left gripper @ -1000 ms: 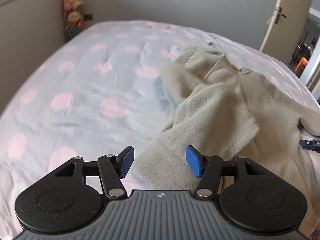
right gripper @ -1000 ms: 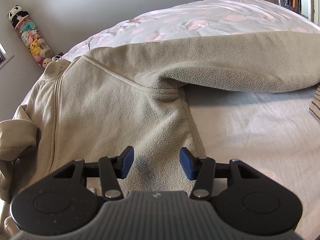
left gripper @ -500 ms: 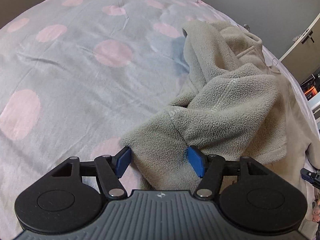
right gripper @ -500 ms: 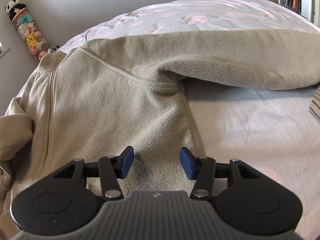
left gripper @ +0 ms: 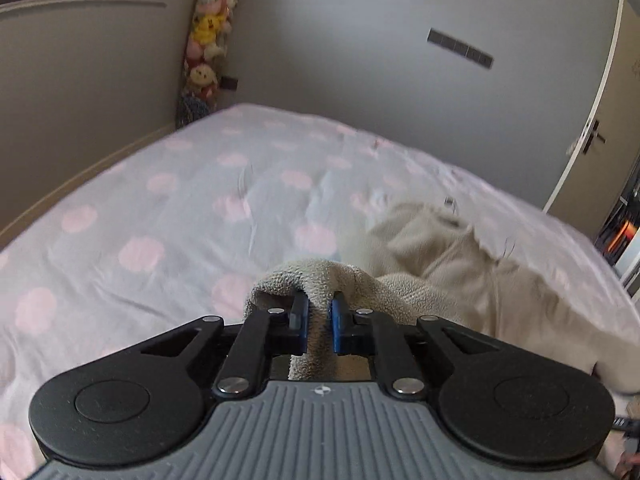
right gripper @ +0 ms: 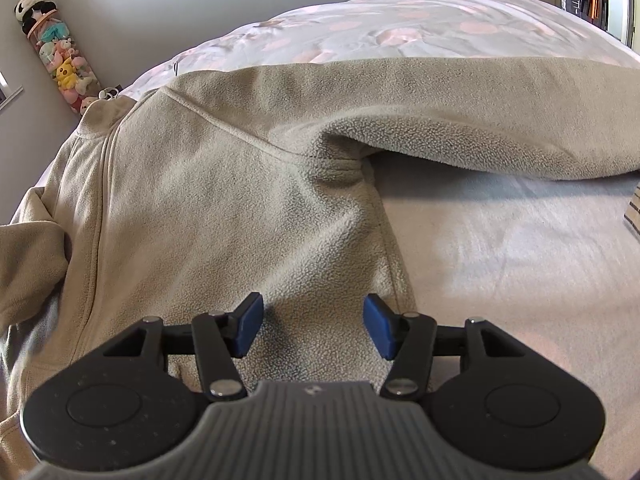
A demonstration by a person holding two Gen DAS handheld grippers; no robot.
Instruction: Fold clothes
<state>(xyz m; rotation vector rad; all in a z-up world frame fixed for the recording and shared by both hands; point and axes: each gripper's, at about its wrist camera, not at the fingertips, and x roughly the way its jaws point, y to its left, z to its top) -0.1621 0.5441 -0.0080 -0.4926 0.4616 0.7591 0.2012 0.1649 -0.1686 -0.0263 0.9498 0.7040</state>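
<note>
A beige fleece jacket (right gripper: 224,208) lies spread on the bed (left gripper: 140,216), front up, its zip running down the left of the right wrist view. One sleeve (right gripper: 460,120) stretches out to the right. In the left wrist view the other sleeve's cuff (left gripper: 316,276) is bunched between the blue pads of my left gripper (left gripper: 319,322). Its jaws are closing on the cuff and hold it lifted off the bed. My right gripper (right gripper: 312,326) hovers over the jacket's side near the armpit. Its jaws are opening, the fleece lies beneath them, and the pads press on nothing.
The bed cover is pale with pink dots. A column of plush toys (left gripper: 204,52) hangs in the far corner, under a window. A door (left gripper: 608,128) stands at the right. A striped cloth edge (right gripper: 634,216) shows at the right of the bed.
My left gripper dropped onto the sleeve cuff, shut on it and rose with it, the view tilting up toward the wall. The right gripper stayed in place, its jaws slightly wider.
</note>
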